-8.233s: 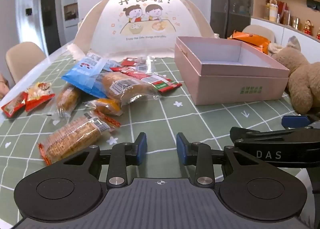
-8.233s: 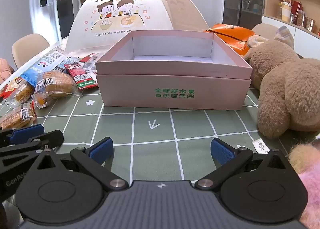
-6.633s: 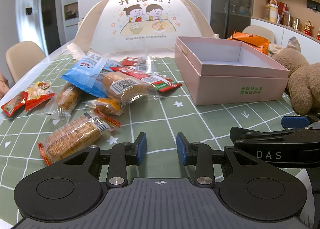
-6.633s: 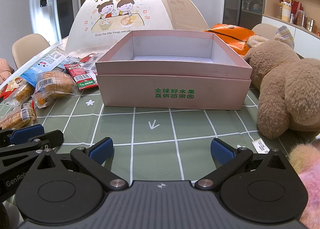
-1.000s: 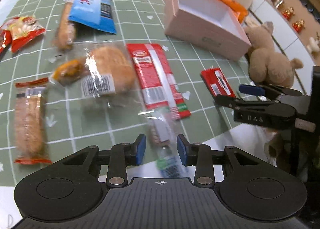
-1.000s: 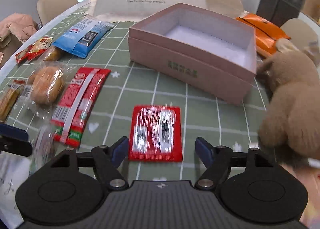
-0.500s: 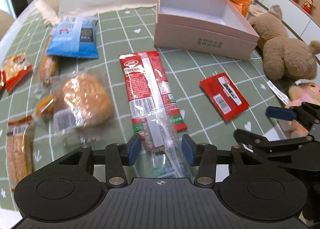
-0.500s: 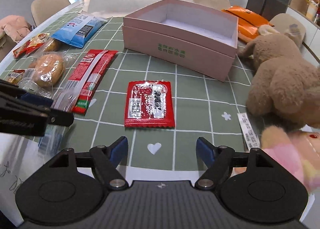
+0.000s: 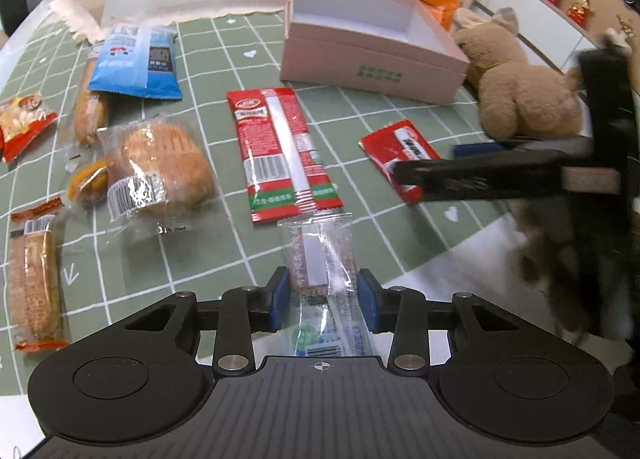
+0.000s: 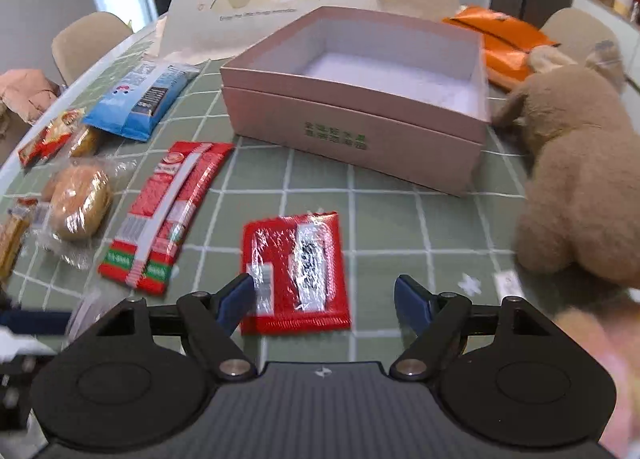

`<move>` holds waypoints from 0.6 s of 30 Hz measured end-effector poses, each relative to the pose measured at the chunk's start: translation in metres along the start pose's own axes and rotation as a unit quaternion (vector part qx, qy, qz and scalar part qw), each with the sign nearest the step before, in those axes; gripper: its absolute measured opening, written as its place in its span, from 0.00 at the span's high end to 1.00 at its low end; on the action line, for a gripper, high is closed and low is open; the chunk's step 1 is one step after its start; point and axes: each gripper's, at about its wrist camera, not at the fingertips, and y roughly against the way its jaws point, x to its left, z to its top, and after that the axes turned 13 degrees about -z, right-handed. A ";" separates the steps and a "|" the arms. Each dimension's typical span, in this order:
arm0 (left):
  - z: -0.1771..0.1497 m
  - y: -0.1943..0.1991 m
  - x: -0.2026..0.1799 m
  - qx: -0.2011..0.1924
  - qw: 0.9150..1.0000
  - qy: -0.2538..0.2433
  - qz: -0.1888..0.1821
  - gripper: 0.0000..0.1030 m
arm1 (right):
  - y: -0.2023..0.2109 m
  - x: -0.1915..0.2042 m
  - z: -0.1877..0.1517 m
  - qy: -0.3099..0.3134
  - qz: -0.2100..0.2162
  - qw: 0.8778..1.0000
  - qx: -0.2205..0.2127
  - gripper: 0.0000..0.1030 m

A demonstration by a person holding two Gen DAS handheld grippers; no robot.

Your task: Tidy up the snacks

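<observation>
Left tool [image 9: 323, 299] closing, maybe grips clear packet [image 9: 320, 255] | right tool [image 10: 324, 297] released | pink box [image 10: 352, 127] empty

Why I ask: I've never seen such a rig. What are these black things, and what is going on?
A person holds a hand tool with two jaws in each hand. Each tool carries a wide-angle camera looking along its jaws, so one picture comes from the left tool and the other from the right. On the green checked table lie snacks: a long red packet, wrapped bread and a blue bag, near an open pink box and a plush bear. The left gripper has just been closing its jaws around a clear packet; whether it already pinches it I cannot tell. The right gripper hangs open over a small red packet, holding nothing.
</observation>
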 end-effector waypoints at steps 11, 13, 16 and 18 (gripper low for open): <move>0.040 0.043 -0.021 -0.063 0.997 -0.035 -0.023 0.60 | 0.032 0.003 -0.008 0.061 0.017 0.998 -0.020 0.50; 0.056 0.053 -0.023 -0.081 0.995 -0.038 -0.033 0.60 | 0.055 -0.012 -0.008 0.044 0.021 0.998 -0.035 0.50; 0.090 0.069 -0.036 -0.116 0.990 -0.062 -0.053 0.60 | 0.093 -0.035 -0.003 0.020 0.016 0.997 -0.072 0.50; 0.123 0.080 -0.046 -0.153 0.983 -0.087 -0.060 0.59 | 0.114 -0.047 0.004 0.009 0.006 0.996 -0.094 0.50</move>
